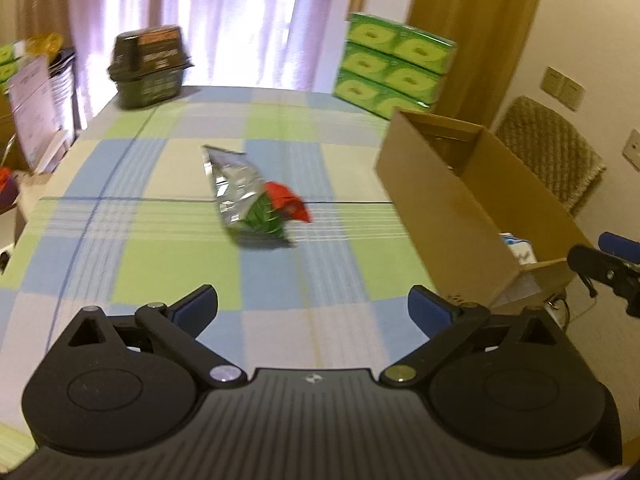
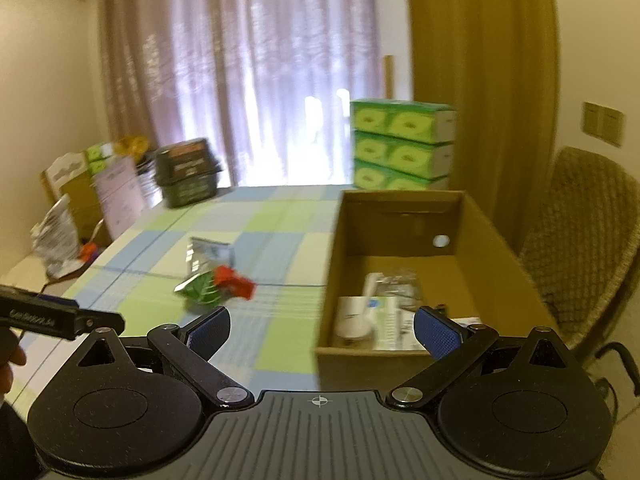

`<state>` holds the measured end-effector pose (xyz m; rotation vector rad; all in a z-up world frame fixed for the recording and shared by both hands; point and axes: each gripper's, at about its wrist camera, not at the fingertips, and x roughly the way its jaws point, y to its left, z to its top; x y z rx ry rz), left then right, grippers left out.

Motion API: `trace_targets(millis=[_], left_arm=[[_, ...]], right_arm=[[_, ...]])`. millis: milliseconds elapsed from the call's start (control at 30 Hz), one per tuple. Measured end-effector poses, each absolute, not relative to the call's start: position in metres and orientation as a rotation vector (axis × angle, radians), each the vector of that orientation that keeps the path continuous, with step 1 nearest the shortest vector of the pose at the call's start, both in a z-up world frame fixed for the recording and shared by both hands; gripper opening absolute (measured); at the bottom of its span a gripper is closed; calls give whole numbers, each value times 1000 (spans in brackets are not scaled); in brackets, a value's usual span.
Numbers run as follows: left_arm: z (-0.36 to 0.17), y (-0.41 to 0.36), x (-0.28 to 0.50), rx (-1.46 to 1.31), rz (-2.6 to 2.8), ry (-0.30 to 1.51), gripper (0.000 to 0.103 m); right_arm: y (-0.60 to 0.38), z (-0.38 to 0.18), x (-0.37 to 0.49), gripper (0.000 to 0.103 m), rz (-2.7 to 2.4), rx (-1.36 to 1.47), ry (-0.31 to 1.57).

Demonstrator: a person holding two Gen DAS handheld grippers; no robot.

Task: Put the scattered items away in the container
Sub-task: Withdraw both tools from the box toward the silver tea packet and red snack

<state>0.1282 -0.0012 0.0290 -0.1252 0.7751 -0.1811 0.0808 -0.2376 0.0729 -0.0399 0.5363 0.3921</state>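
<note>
Spread jaws, snack bag [image 1: 256,196] well beyond.

Window: bright daylight glows through sheer mauve curtains [image 2: 256,80] at the far end
Drape: a mustard-brown drape [image 2: 480,80] hangs to the right of them
Walls: cream, with a beige switch plate [image 2: 602,123] on the right
Table: covered by a blue, green and white checked cloth [image 1: 160,264]
Seat: a woven wicker chair [image 2: 580,252] at the table's right side
</note>
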Motion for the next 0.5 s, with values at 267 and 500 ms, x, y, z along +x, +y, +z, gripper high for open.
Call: trace_targets(millis=[267, 500], left_arm=[[23, 41, 120, -186, -121, 784, 100], [18, 63, 122, -237, -94, 781, 100]], right_arm=[[-198, 65, 78, 103, 456, -106, 549], [-177, 60, 82, 103, 485, -148, 564]])
